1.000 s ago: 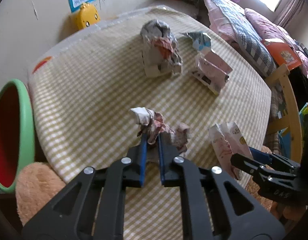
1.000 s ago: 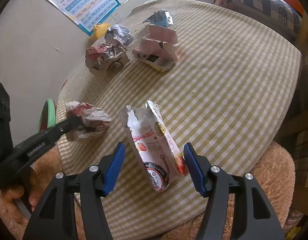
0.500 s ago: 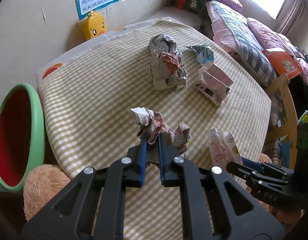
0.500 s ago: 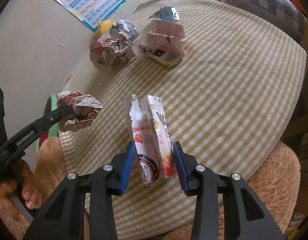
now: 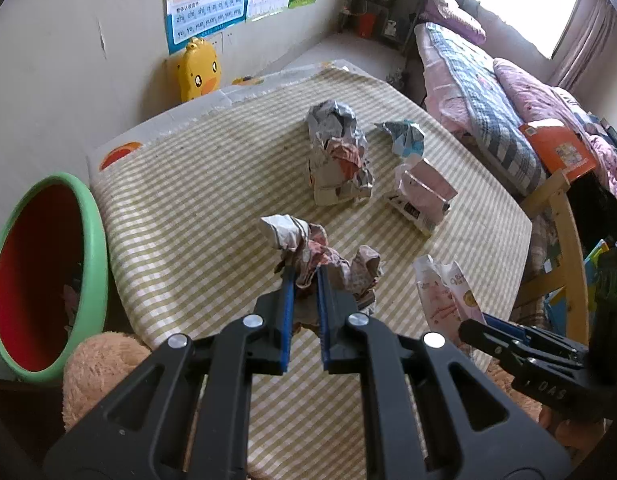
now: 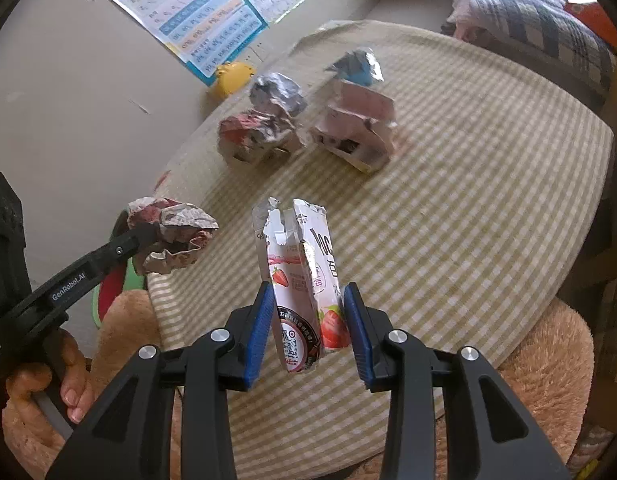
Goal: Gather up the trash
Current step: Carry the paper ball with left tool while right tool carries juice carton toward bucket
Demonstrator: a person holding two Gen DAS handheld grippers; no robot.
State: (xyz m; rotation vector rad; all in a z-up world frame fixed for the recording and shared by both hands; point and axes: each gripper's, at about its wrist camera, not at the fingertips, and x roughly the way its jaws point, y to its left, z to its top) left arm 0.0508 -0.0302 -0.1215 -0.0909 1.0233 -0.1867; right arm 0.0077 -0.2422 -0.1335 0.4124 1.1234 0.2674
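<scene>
My left gripper (image 5: 305, 276) is shut on a crumpled paper ball (image 5: 308, 246) and holds it above the checked table (image 5: 196, 200); the ball also shows in the right wrist view (image 6: 168, 236). My right gripper (image 6: 306, 300) is shut on a torn strawberry milk carton (image 6: 300, 280) and holds it off the table; it also shows in the left wrist view (image 5: 444, 292). A larger crumpled paper wad (image 5: 336, 156), a crushed pink carton (image 5: 422, 196) and a blue foil scrap (image 5: 402, 134) lie on the far part of the table.
A green bin with a red inside (image 5: 40, 276) stands at the table's left edge. A plush toy (image 5: 100, 364) sits below the near edge. A yellow duck toy (image 5: 196, 70) is by the wall. A bed (image 5: 488, 88) and wooden chair (image 5: 556, 216) stand at right.
My right gripper closed on the strawberry carton and lifted it off the table. My left gripper rose and pulled back with the paper ball.
</scene>
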